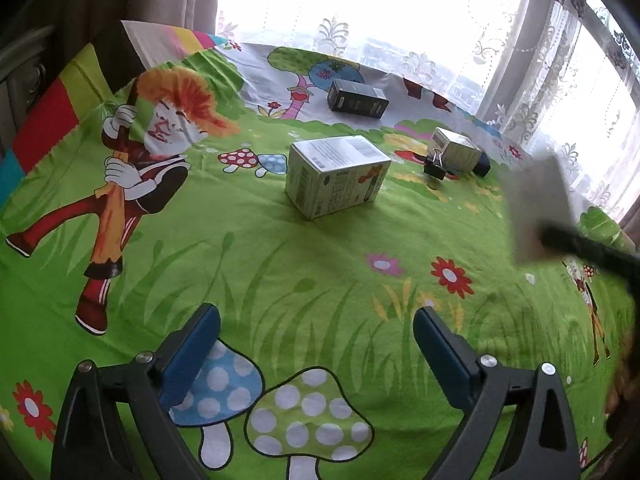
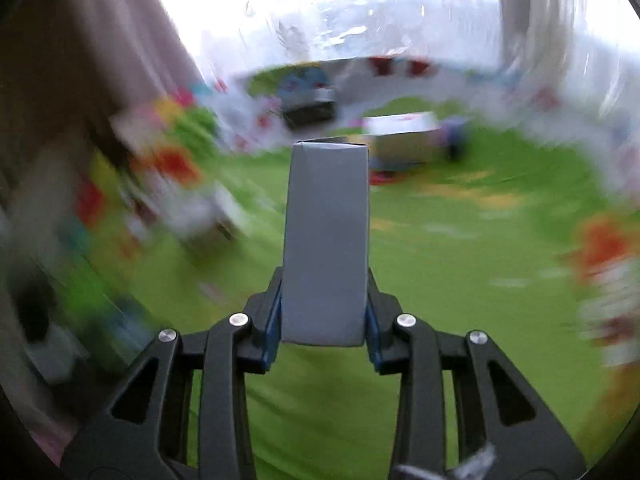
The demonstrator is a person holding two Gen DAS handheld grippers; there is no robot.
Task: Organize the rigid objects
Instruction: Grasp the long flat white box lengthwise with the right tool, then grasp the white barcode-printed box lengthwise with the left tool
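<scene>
Left wrist view looks down on a bed sheet printed with grass, mushrooms, flowers and a cartoon figure. The left tongs stand wide apart over the printed mushrooms with nothing between their blue pads. Taking the white carton with a barcode label as the landmark, it lies on the sheet well beyond the left tongs, apart from them and roughly in line with the gap between them. A black box lies farther back beyond the carton, near the window curtain. To the right of the carton sits a smaller pale box, with a black binder clip just beside it on the carton's side and a dark object, too hidden to name, at its far end. Farther right of the carton, nearer the camera, a blurred grey box hangs above the sheet with a dark arm of the other tool reaching to it.

Right wrist view is heavily smeared, yet the right tongs are sharp: they are drawn narrow and clamp the grey box by its near end, one blue pad on each long side. The box points straight away from the camera, clear of the sheet. The white carton shows as a blur past its far end, slightly right.
</scene>
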